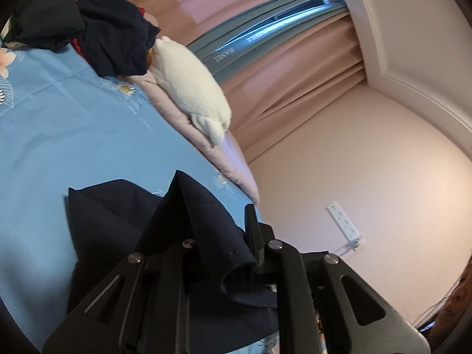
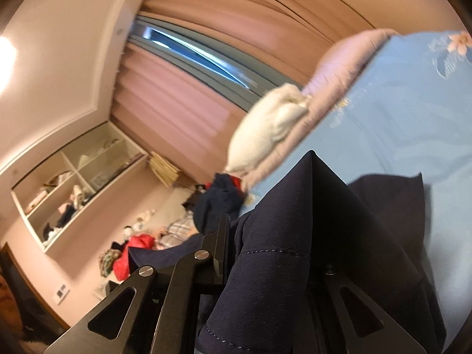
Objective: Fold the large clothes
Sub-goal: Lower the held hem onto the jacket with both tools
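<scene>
The bed [image 1: 59,124] is your reference. Its blue sheet carries everything, and a pink quilt [image 1: 236,171] runs along its far edge with a white plush [image 1: 191,94] lying on top of it.

A heap of dark clothes [image 1: 112,38] sits at the far end of the bed, touching the plush and well apart from your work.

The navy garment [image 1: 118,224] is the task's thing. Its free part lies flat on the sheet at the near side of the bed, ahead of both tongs, and its hemmed edge rises off the sheet into them. In the right view the cloth [image 2: 295,236] peaks in a ridge running straight forward along the fingers, so the long axis appears to run away from you toward the quilt.

Left tongs [image 1: 236,253]: closed on a bunched hem, one finger showing beside the cloth.

Right tongs [image 2: 265,265]: cloth drapes over the gap and hides one finger; the fold looks pinched, though I cannot see the closure itself.

Judgement: both tongs hold the near edge about equally, so the fold should carry forward over the flat part.
</scene>
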`<state>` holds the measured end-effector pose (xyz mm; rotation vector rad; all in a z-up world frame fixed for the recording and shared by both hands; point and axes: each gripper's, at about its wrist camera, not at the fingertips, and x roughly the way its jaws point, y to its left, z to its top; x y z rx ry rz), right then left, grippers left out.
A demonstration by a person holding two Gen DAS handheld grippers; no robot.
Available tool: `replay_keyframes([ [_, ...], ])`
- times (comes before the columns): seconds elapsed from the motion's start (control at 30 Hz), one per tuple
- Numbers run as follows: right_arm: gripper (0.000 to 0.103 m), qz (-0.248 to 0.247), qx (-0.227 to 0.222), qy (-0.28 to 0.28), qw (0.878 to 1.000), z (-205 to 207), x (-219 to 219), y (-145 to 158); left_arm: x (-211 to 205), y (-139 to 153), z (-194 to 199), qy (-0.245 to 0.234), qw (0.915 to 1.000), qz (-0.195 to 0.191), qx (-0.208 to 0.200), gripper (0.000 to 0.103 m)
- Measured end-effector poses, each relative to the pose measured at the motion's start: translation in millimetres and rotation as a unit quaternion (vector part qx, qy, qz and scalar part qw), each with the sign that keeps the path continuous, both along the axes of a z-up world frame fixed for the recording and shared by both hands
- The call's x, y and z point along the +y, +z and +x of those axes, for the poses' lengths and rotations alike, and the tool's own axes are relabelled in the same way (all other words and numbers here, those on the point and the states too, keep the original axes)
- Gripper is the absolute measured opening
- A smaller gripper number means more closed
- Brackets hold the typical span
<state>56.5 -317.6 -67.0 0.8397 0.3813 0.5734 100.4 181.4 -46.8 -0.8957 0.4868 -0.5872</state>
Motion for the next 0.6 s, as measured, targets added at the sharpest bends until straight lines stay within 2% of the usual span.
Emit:
replay_keyframes([
  [0.23,0.01,-0.026,0.069,-0.003,0.997,18,6,-17,-1,-27,21,0.013,0.9985,0.017,0.05,0.013],
  [0.6,0.01,-0.025,0.125,-0.006,0.992,43,3,-41,-1,-74,64,0.024,0.991,0.039,0.126,0.013],
])
